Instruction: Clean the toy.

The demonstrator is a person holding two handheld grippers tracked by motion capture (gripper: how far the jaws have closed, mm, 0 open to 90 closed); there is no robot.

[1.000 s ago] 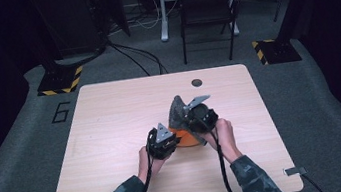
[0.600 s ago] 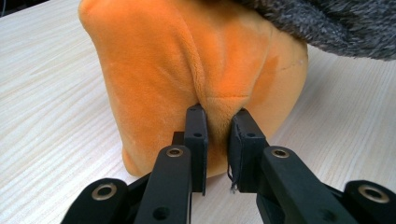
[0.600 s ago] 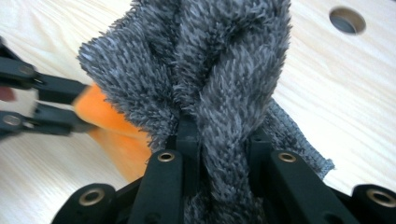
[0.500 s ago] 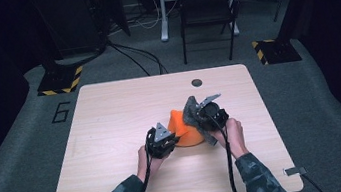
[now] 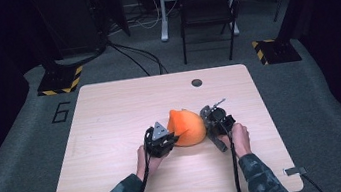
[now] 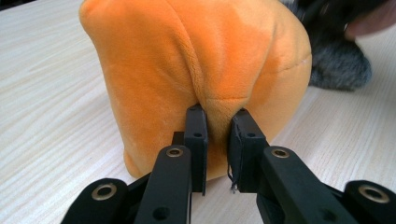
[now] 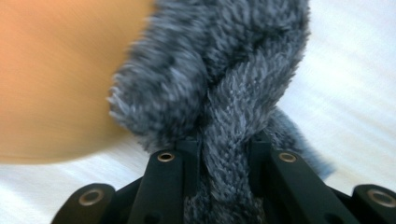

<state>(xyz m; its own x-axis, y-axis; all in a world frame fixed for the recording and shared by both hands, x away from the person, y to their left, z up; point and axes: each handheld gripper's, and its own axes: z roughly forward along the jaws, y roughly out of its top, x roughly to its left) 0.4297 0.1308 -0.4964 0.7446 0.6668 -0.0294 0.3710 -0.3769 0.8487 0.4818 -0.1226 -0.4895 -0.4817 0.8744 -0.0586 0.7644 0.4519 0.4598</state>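
Orange plush hat [image 6: 196,60] is pinched by the left gripper [image 6: 218,135]; the right gripper [image 7: 224,154] clamps its grey fur trim [image 7: 219,79], probably laying it down; release comes next.

I'm pinching a fold of the orange plush [image 6: 196,70], a soft rounded mound that is sitting on the wooden table [image 5: 110,114] near the middle of its near half. Its grey furry part [image 7: 224,84] is bunching at the right side, squeezed between my other jaws.
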